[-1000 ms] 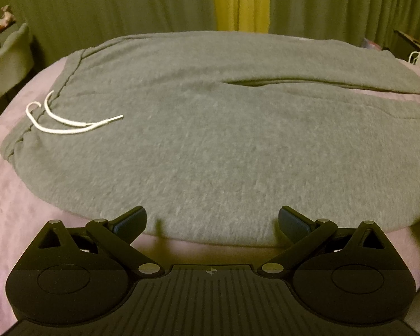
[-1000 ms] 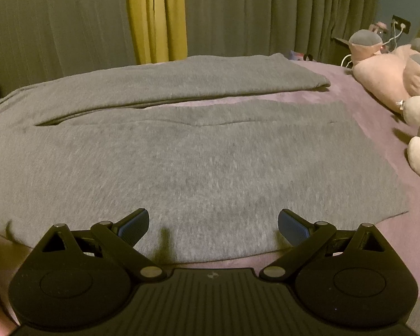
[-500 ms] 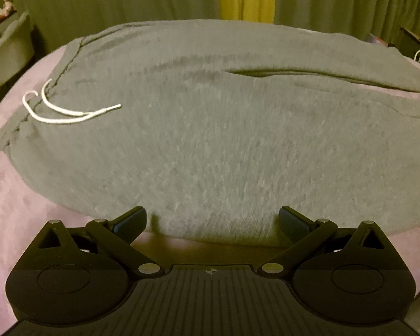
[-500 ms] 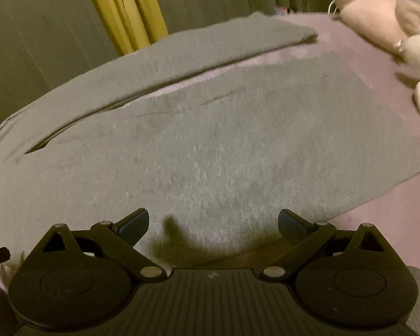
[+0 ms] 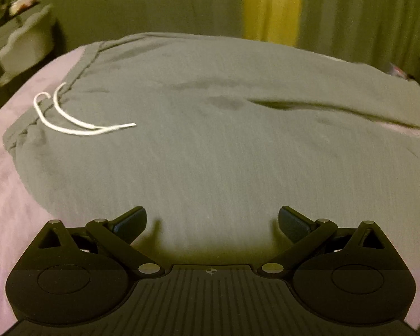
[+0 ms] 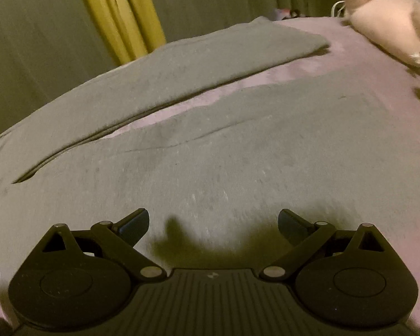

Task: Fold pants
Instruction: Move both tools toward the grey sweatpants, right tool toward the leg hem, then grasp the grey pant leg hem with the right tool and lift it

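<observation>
Pants (image 5: 224, 145) are lying spread flat across the bed (image 5: 2, 196), grey fabric covering most of the pink cover in both views. Left claw (image 5: 212, 221) is hovering low over the near edge of the seat area, jaws standing wide apart with nothing between them, its shadow falling on the cloth just ahead. Over at the far left, the waistband is sitting bunched, and a white drawstring (image 5: 78, 117) is lying looped on top of the grey. Right claw (image 6: 213, 222) is hanging over the near leg (image 6: 238, 168), jaws likewise spread wide and empty, dark shadow showing on the fabric right in front of it. Whether either claw's fingertips are touching the cloth is hard to tell from here. Beyond it, the far leg (image 6: 182, 67) is stretching away at an angle, and a strip of pink bed cover is showing between the two legs. A pale plush toy (image 6: 386, 22) is resting on the bed at the far right, well apart from the leg ends. Curtains are hanging behind the bed, dark ones with a yellow panel (image 6: 120, 16) among them. Both views are slightly blurred.
</observation>
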The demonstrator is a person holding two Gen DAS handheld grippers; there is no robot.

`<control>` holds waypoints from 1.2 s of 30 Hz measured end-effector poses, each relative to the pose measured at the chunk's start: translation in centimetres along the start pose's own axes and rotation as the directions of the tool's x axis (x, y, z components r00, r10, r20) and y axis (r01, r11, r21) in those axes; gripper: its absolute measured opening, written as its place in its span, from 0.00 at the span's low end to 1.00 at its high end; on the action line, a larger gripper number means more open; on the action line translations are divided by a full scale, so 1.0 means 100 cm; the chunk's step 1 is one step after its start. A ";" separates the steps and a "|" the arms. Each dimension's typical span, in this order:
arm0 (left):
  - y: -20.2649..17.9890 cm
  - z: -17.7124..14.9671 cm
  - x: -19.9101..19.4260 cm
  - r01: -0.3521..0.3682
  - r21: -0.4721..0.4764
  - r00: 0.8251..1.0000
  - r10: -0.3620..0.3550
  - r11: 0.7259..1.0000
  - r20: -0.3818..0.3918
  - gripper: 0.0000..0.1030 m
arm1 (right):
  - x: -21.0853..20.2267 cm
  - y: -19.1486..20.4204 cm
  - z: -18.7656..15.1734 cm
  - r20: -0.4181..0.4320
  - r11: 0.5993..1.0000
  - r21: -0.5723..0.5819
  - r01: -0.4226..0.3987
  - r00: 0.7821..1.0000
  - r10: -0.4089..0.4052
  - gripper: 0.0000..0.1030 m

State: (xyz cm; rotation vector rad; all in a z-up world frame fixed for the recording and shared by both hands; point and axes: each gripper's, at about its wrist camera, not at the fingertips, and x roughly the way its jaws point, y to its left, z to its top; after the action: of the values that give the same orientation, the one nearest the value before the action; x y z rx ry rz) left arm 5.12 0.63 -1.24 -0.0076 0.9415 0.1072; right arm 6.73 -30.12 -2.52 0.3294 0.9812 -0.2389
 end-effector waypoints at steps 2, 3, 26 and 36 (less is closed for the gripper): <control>0.002 0.011 0.013 -0.027 -0.032 1.000 0.027 0.999 -0.004 1.00 | 0.005 0.006 0.015 0.025 0.999 -0.010 0.033 0.999 -0.033 0.96; 0.004 0.017 0.021 -0.041 -0.055 0.999 0.041 0.998 -0.005 1.00 | 0.007 0.011 0.026 0.043 0.999 -0.018 0.037 0.998 -0.036 0.96; 0.025 0.024 0.096 -0.205 -0.247 0.953 0.251 0.947 0.171 1.00 | 0.232 0.071 0.281 0.034 0.965 0.197 0.171 0.983 -0.181 0.81; 0.017 0.018 0.095 -0.226 -0.260 0.931 0.287 0.939 0.227 1.00 | 0.247 0.057 0.283 -0.011 0.981 0.132 0.138 0.990 -0.138 0.06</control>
State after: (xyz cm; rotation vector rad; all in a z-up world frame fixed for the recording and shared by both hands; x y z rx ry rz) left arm 11.94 3.27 -7.84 -0.0821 0.6566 0.4530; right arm 43.75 -36.78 -7.84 0.3833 0.9929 -0.4320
